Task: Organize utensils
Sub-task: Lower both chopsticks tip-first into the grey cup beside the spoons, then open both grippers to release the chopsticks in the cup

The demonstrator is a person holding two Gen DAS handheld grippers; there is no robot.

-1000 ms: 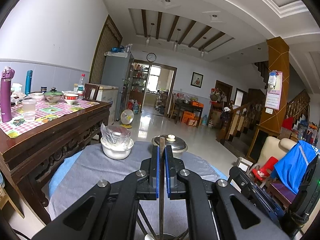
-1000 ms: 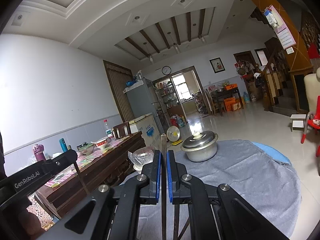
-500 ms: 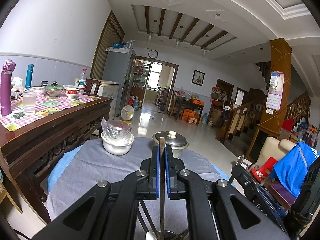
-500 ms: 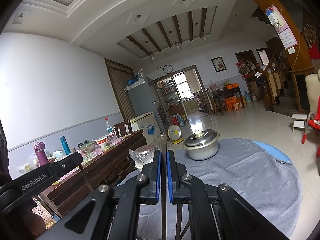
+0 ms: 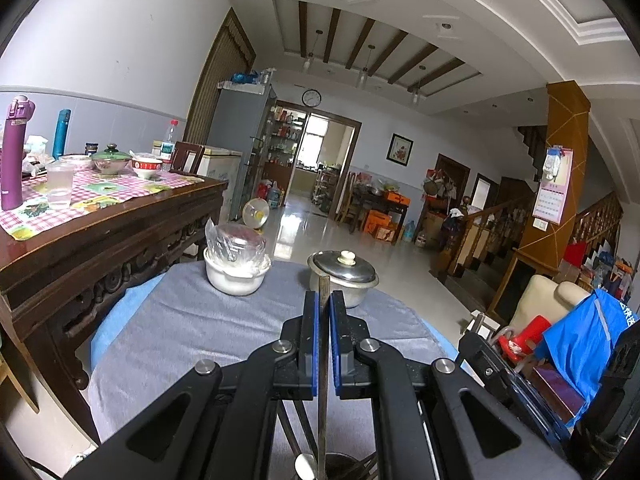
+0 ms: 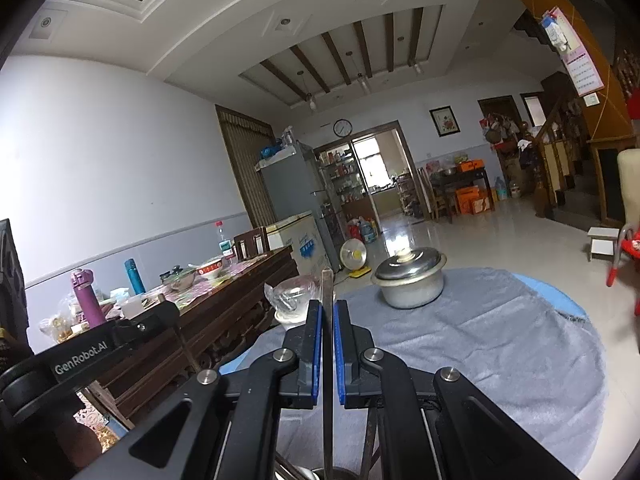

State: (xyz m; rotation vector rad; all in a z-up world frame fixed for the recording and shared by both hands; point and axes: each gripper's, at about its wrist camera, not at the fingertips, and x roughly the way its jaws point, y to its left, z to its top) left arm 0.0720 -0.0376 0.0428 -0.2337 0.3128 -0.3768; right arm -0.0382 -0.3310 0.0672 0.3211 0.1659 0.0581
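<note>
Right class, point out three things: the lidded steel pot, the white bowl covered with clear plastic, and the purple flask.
lidded steel pot [image 6: 412, 286], right wrist view, side wall.
white bowl covered with clear plastic [image 5: 234, 276], left wrist view, outer wall.
purple flask [image 5: 14, 164], left wrist view, body.

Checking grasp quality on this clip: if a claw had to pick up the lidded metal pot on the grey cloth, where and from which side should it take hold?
Best guess: the small pale knob on top of the lidded metal pot, taken from above. The body looks too wide for the claw's narrow pads, but the knob would probably lift only the lid. For the whole pot, try its flared rim from the side.
</note>
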